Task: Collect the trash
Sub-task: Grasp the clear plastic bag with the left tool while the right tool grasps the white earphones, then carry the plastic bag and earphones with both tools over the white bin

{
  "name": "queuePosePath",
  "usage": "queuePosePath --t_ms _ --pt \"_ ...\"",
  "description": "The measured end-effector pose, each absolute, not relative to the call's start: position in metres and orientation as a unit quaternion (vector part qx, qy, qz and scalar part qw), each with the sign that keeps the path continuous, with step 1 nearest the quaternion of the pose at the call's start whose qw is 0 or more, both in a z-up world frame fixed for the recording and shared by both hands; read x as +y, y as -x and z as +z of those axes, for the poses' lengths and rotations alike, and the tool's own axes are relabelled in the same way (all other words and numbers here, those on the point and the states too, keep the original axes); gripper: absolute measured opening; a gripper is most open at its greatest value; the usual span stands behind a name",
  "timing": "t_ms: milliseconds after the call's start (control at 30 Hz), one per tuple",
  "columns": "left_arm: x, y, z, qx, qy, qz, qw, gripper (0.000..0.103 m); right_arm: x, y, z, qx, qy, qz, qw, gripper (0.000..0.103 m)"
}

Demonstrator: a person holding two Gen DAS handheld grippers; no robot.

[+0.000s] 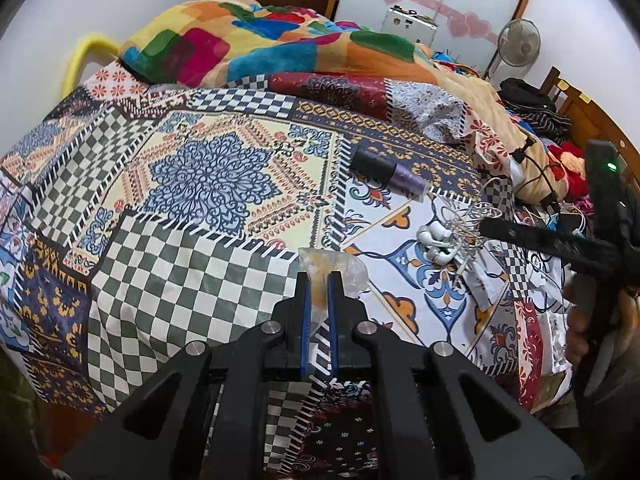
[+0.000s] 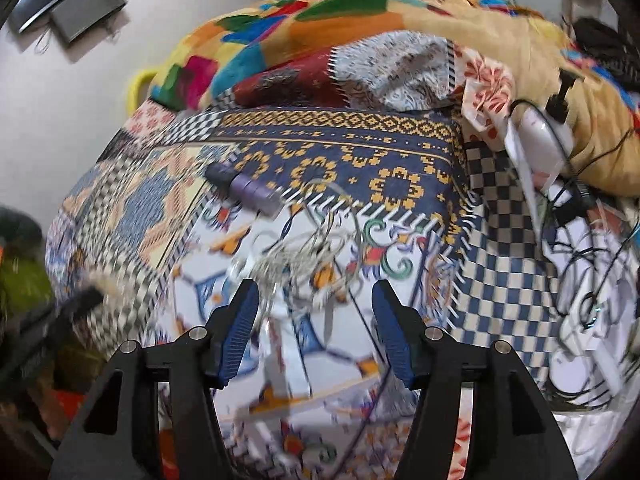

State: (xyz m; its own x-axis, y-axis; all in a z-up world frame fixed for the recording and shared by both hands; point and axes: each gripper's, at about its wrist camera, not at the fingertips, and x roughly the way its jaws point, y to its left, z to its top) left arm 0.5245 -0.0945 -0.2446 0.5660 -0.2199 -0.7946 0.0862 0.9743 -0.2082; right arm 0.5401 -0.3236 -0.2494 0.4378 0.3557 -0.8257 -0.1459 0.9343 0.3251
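My left gripper is shut on a crumpled clear plastic wrapper with something yellowish inside, held just above the patterned bedsheet. My right gripper is open and empty, hovering over a tangle of white earphone cable on the sheet; the right wrist view is motion-blurred. The same earphones lie to the right of my left gripper. The right gripper's black fingers show at the right edge of the left wrist view. A dark and purple tube lies farther back; it also shows in the right wrist view.
A colourful blanket is heaped at the back of the bed. Clothes, black cables and a charger crowd the right side. A fan and a wooden headboard stand at the far right.
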Motion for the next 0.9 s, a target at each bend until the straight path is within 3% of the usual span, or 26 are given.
queuePosePath --t_ms 100,167,200,233,900 --pt "-0.093 -0.524 -0.247 0.460 0.073 -0.084 0.881 0.006 -0.319 -0.553 -0.260 0.520 -0.127 0.152 0.831 0.051" --pt "-0.091 -0.525 -0.248 0.460 0.074 -0.082 0.881 0.006 -0.311 -0.553 -0.257 0.513 -0.121 0.153 0.836 0.035" --pt "-0.091 -0.525 -0.247 0.460 0.074 -0.082 0.881 0.006 -0.309 -0.552 -0.254 0.513 -0.120 0.162 0.835 0.019" --pt "-0.090 -0.524 -0.247 0.459 0.075 -0.081 0.881 0.006 -0.306 -0.550 -0.250 0.509 -0.118 0.165 0.836 0.013" --pt "-0.063 -0.474 -0.168 0.399 0.081 -0.060 0.911 0.006 -0.267 -0.499 -0.129 0.401 -0.057 0.210 0.890 0.010"
